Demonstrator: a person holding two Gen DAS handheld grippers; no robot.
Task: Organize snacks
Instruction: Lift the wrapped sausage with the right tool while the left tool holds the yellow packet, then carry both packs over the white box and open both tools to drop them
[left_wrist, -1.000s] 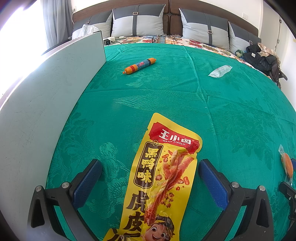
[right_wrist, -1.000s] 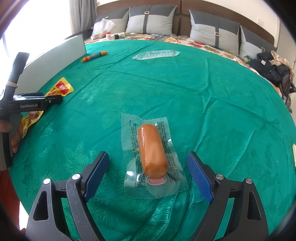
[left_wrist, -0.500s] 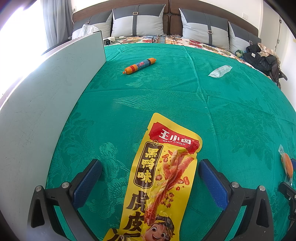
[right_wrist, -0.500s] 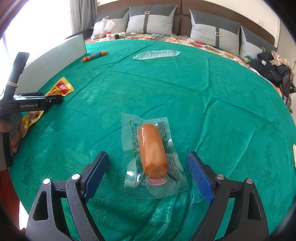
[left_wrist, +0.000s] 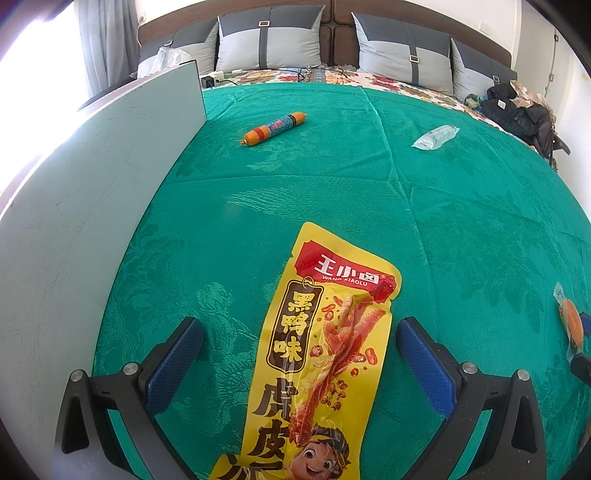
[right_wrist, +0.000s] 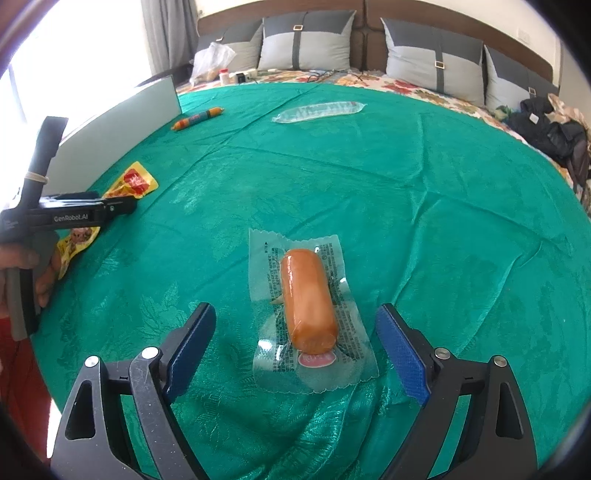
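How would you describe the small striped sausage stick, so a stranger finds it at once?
On the green patterned bedspread, look toward the far end of the pale upright board. There lies the thin orange sausage stick, the only snack with a blue middle band.

Both wrist views close, angled down over green bedspread (left_wrist: 424, 206); both catch striped sausage stick (right_wrist: 198, 118), headboard pillows.

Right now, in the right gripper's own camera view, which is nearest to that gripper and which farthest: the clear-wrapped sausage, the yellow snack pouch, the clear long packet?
1. Clear-wrapped sausage: between the open right gripper fingers.
2. Yellow snack pouch: off to the left, under the left gripper.
3. Clear long packet: far across the green cloth.
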